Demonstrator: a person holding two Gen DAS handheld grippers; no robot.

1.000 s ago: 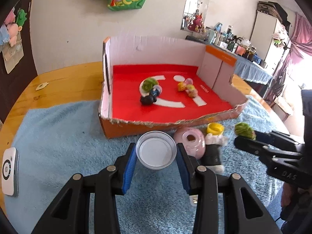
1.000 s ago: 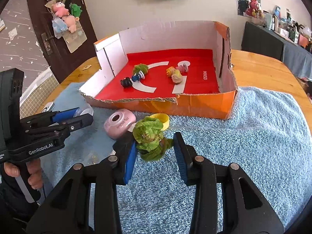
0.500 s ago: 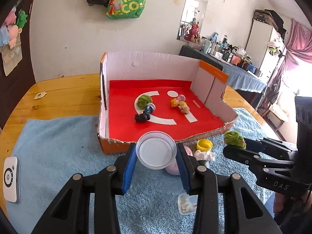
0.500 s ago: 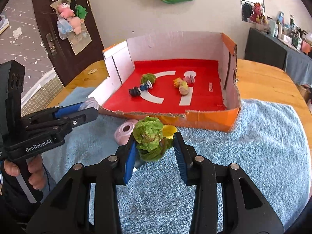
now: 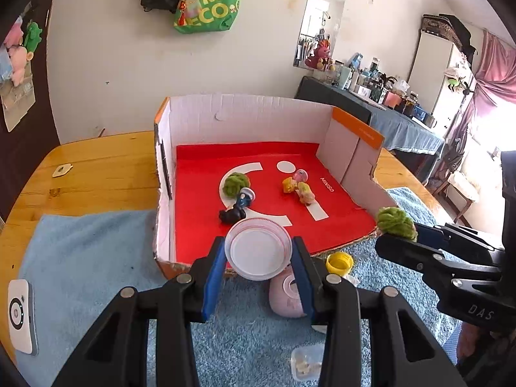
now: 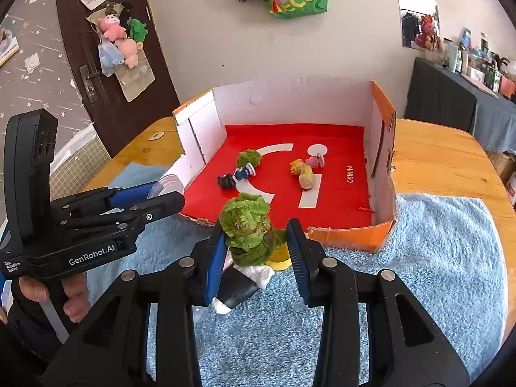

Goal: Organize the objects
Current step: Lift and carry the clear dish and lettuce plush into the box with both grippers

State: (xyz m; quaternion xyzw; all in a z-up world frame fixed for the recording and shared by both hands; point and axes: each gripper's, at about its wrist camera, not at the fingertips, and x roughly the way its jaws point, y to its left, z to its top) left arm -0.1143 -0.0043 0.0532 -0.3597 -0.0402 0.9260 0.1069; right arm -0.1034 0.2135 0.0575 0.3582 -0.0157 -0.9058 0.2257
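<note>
Left claw (image 5: 258,254): blue pads closed on a round clear plastic lid with a white centre (image 5: 258,249), held off the surface, flat face toward the camera. In the left wrist view the lid overlaps the near edge of the box.

Right claw (image 6: 254,246): narrowed on a crinkly green fabric lettuce toy (image 6: 247,229). The left pad presses its side; whether the right pad touches it I cannot tell. The lettuce is lifted clear of the blue terry towel (image 6: 435,258) and sits in front of the box's near wall.

Open cardboard box with orange outer walls, white inner walls and a red floor (image 5: 358,148) stands at 12 o'clock on the wooden surface (image 5: 96,167). Inside, at centre: a second green lettuce toy (image 5: 236,183), a small blue-and-white figure (image 5: 245,197) and a black piece (image 5: 230,215) touching one another; toward 1 o'clock a cluster of yellow and pink small toys (image 5: 298,186).

On the towel just outside the box's near wall: a pink rounded container lying on its side (image 5: 285,300) and a yellow bottle cap (image 5: 339,262). A small clear plastic tub (image 5: 306,362) lies at 6 o'clock. A white device (image 5: 20,314) rests at 9 o'clock.

A person's hand (image 6: 54,296) grips the left tool's handle.
</note>
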